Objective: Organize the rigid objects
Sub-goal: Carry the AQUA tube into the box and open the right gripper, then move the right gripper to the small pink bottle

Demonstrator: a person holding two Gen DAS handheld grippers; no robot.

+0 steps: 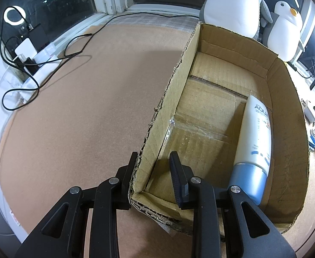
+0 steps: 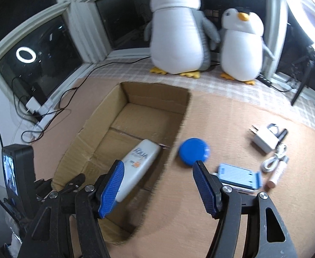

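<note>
While the left gripper [image 1: 155, 167] clamps the cardboard box [image 1: 286, 99] wall, the right gripper [image 2: 157, 167] stands wide, empty; next target: blue disc [image 2: 194, 151] at 1 o'clock.

I see 1 white tube [image 2: 136, 167] with a blue cap lying flat inside the open cardboard box [image 2: 157, 94], by its right wall. Blue round disc [image 2: 194, 151], blue-white flat pack [image 2: 240, 175], white charger [image 2: 264, 139], white cable [image 2: 274, 159], pink stick [image 2: 275, 176] lie right of the box.
</note>
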